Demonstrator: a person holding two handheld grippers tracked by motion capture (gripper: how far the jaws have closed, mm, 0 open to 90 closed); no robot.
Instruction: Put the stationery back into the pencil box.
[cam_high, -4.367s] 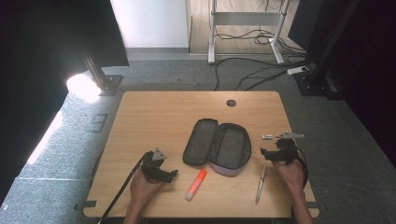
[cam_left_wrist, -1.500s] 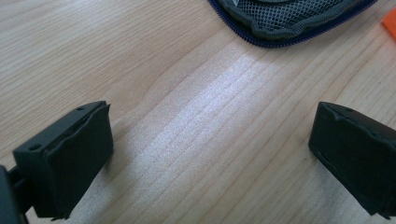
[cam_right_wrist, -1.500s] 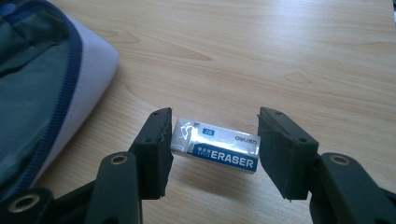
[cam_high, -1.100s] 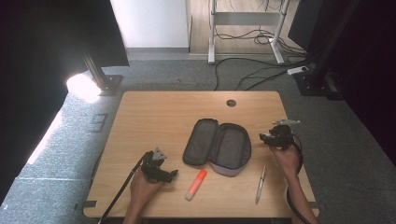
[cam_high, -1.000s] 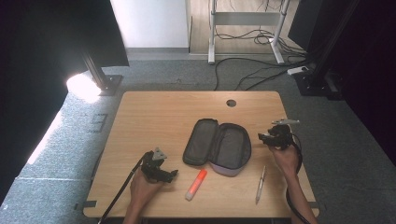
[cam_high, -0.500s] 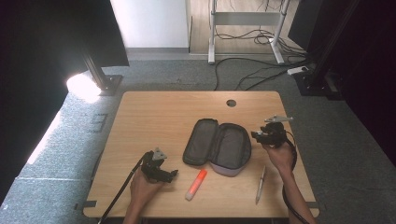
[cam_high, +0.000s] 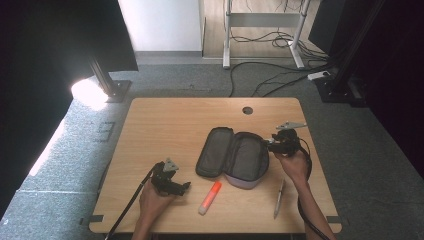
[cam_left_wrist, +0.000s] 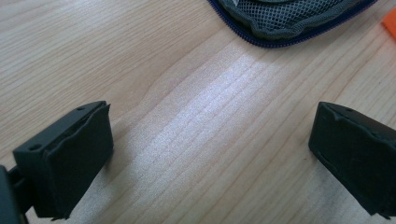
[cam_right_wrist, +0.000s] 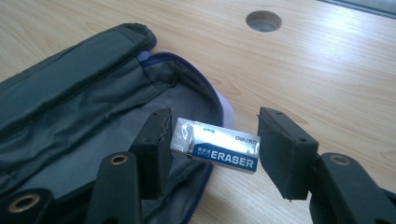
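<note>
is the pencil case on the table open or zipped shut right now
Open. The pencil case lies spread flat in two halves, lining up, and the right gripper holds an eraser at its edge.

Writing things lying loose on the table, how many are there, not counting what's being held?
2: an orange marker near the front edge, in front of the open pencil case, and a pen to its right, by the person's right forearm. More could be hidden inside the case.
</note>
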